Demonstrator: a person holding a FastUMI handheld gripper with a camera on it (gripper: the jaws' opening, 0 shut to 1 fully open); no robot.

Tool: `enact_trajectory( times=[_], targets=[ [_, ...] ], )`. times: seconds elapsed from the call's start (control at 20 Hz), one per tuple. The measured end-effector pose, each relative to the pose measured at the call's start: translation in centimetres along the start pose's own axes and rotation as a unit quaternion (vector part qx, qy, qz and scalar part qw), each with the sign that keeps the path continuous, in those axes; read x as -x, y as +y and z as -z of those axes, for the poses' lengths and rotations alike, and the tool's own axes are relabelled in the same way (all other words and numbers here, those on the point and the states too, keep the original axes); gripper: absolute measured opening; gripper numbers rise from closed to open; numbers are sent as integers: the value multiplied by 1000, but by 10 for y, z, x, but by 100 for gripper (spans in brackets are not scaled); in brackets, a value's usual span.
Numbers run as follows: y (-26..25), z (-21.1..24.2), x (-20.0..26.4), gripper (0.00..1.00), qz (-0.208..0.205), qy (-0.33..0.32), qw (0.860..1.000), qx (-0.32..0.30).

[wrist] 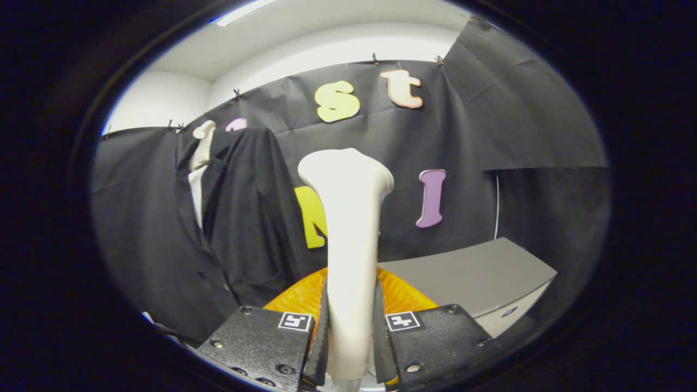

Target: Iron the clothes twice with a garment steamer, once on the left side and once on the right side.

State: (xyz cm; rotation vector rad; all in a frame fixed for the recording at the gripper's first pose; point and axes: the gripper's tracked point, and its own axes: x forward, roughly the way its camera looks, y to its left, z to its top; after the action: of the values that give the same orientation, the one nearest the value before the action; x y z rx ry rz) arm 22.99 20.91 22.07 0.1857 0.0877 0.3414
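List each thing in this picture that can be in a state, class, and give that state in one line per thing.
gripper: shut on the steamer, both fingers pressing its handle.
garment steamer: held upright between the fingers, head up, apart from the jacket; no steam visible.
black jacket: hanging on a mannequin, front open at the collar over a white shirt.
grey box: beyond the fingers, closed.

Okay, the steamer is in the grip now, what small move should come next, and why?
Probably swing left toward the dark suit jacket hanging on the pale mannequin. The tongs are shut on the cream, flared-head garment steamer, which stands upright and points at the booth wall, well clear of the cloth, so no steam would reach it.
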Motion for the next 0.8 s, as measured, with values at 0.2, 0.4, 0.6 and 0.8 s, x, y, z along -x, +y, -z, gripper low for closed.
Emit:
enact_trajectory(
  times=[0.2, 0.4, 0.6, 0.8],
  targets=[
    [63, -22, 2, 36, -33, -20, 999, 7],
    [126, -36, -1, 36, -61, -33, 997, 19],
    [177, -41, -12, 36, -92, -31, 995, 19],
    [210, -48, -24, 36, -102, -30, 994, 18]
  ],
)
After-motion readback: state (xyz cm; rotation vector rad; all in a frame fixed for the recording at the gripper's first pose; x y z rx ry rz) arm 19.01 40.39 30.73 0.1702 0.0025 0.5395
